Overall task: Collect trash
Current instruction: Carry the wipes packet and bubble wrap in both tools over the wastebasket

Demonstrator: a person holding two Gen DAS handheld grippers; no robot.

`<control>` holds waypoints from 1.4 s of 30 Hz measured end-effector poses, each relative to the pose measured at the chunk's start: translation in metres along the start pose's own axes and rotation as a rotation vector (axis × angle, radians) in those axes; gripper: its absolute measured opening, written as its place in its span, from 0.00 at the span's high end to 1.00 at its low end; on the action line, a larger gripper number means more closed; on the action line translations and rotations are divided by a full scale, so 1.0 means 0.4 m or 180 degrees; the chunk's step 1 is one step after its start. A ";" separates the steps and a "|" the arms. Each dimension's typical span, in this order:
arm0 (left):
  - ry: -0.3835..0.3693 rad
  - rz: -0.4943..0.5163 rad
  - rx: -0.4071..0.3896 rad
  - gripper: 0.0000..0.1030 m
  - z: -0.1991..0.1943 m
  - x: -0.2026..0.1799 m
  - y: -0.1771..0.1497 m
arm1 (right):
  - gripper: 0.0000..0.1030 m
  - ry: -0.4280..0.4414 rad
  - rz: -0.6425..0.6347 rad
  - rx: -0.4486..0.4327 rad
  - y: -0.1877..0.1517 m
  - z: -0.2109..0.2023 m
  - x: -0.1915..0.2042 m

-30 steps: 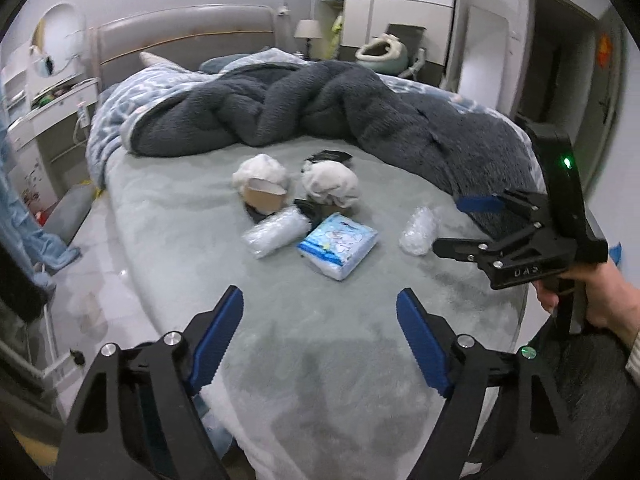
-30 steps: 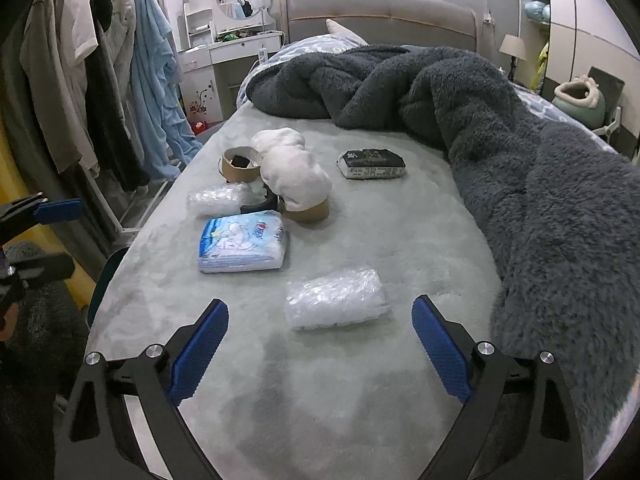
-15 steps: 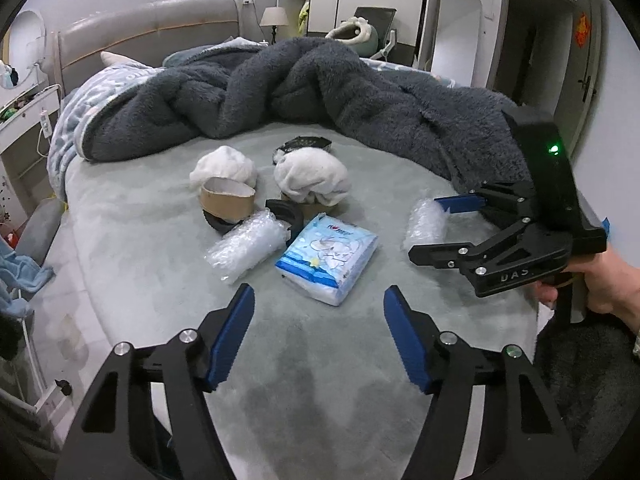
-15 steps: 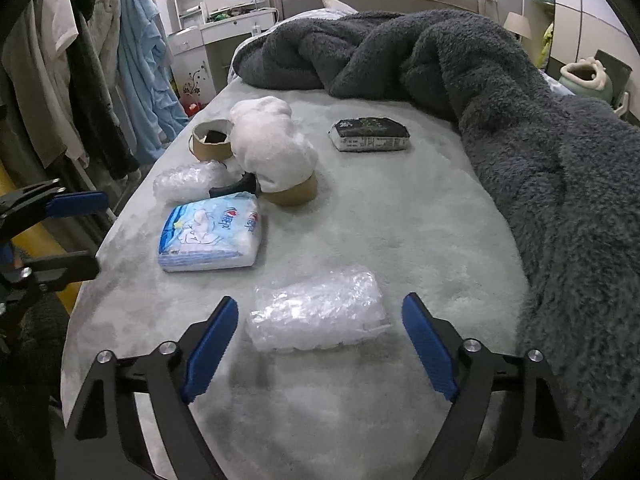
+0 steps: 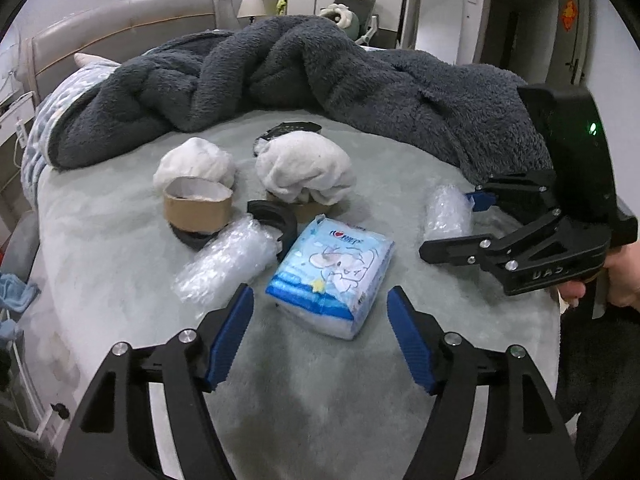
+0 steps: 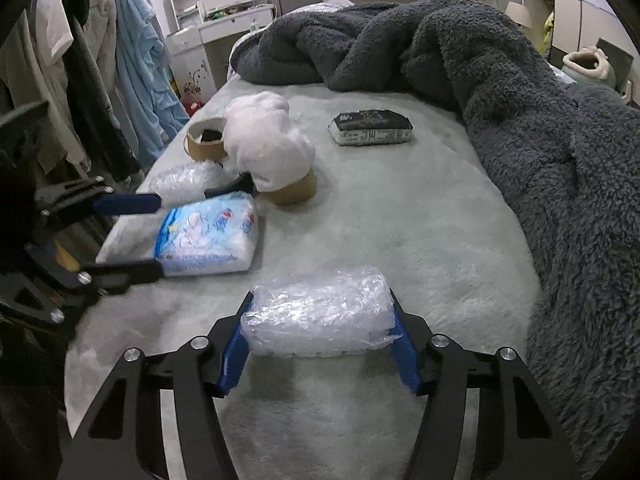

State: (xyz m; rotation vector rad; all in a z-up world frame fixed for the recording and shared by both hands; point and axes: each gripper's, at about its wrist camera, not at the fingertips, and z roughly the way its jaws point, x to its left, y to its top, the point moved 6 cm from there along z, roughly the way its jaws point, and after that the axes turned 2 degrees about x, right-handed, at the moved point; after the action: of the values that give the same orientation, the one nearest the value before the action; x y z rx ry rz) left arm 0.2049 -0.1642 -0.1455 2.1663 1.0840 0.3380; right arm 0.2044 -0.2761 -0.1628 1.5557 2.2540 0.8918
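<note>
- Right gripper – lowest in the right wrist view; jaws closing, blue pads at both ends of a clear bubble-wrap bundle lying on the pale green bed cover. Pads appear to touch the wrap, though a firm squeeze cannot be told.
- Left gripper – jaws opening, nothing held; its pads flank the near corner of the blue-and-white tissue pack, apart from it.
- Tissue pack – flat on the cover, at 12 o'clock from the left gripper.
- Second bubble-wrap bundle – at 9 o'clock from the tissue pack, just beside it, touching a black ring.
- Brown tape roll – at 10 o'clock from the pack, a white cloth wad behind it.
- Larger white cloth bundle – at 12 o'clock from the pack, sitting on a second brown roll.
- Dark flat packet – farther back, at 1 o'clock from the cloth bundle in the right wrist view.
- Dark grey fleece blanket – heaped across the far side of the bed.
- Padded headboard – farthest.
</note>
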 end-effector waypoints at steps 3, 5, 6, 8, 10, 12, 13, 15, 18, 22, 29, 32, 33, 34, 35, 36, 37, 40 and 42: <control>-0.0007 0.0034 0.0024 0.26 0.019 0.004 0.003 | 0.40 0.0037 0.0061 -0.0047 0.010 -0.009 -0.001; -0.0058 0.0015 0.0034 0.26 0.030 0.005 0.005 | 0.40 0.0066 0.0085 -0.0077 0.021 -0.013 0.004; -0.0086 0.0016 0.0035 0.27 0.034 0.004 0.008 | 0.40 0.0085 0.0084 -0.0094 0.029 -0.014 0.010; -0.0117 0.0037 0.0052 0.33 0.040 -0.002 0.010 | 0.40 0.0083 0.0054 -0.0113 0.046 -0.014 0.024; -0.0099 0.0070 0.0095 0.42 0.043 -0.004 0.008 | 0.40 0.0075 0.0038 -0.0154 0.062 -0.020 0.034; -0.0099 0.0064 0.0120 0.45 0.040 -0.002 0.004 | 0.40 0.0061 0.0061 -0.0217 0.076 -0.031 0.040; -0.0089 0.0062 0.0114 0.45 0.034 -0.002 0.006 | 0.40 0.0051 0.0074 -0.0253 0.083 -0.036 0.042; -0.0066 0.0056 0.0086 0.46 0.018 -0.001 0.008 | 0.40 0.0029 0.0100 -0.0305 0.093 -0.044 0.041; -0.0041 0.0000 -0.0003 0.46 -0.022 0.003 0.018 | 0.40 -0.0005 0.0172 -0.0339 0.105 -0.046 0.038; -0.0026 -0.0183 -0.0148 0.46 -0.082 0.020 0.028 | 0.40 0.0028 0.0224 -0.0454 0.135 -0.064 0.055; 0.0244 -0.0477 -0.0404 0.46 -0.183 0.089 0.029 | 0.40 0.0138 0.0105 -0.0600 0.201 -0.089 0.149; 0.0451 -0.0642 -0.0452 0.46 -0.216 0.137 0.016 | 0.40 0.0180 0.0063 -0.0638 0.226 -0.096 0.192; 0.0521 -0.0686 -0.0454 0.46 -0.226 0.153 0.008 | 0.40 0.0189 0.0040 -0.0644 0.235 -0.096 0.207; 0.0615 -0.0750 -0.0449 0.46 -0.235 0.172 0.000 | 0.40 0.0199 0.0022 -0.0647 0.241 -0.096 0.219; 0.0678 -0.0815 -0.0446 0.46 -0.244 0.191 -0.006 | 0.40 0.0215 -0.0001 -0.0648 0.248 -0.094 0.235; 0.0721 -0.0866 -0.0440 0.46 -0.249 0.204 -0.010 | 0.40 0.0226 -0.0024 -0.0646 0.253 -0.092 0.249; 0.0812 -0.0954 -0.0423 0.46 -0.256 0.226 -0.021 | 0.40 0.0237 -0.0050 -0.0638 0.258 -0.087 0.264; 0.1000 -0.1178 -0.0339 0.46 -0.276 0.271 -0.061 | 0.40 0.0281 -0.0140 -0.0615 0.273 -0.074 0.317; 0.1096 -0.1241 -0.0290 0.46 -0.285 0.289 -0.084 | 0.40 0.0320 -0.0192 -0.0596 0.279 -0.065 0.352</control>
State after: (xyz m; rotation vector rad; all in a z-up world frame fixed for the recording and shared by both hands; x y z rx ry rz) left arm 0.1990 -0.0070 -0.0924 1.8025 1.6152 0.5786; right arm 0.2190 -0.1300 -0.0562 1.3830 2.1984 1.1510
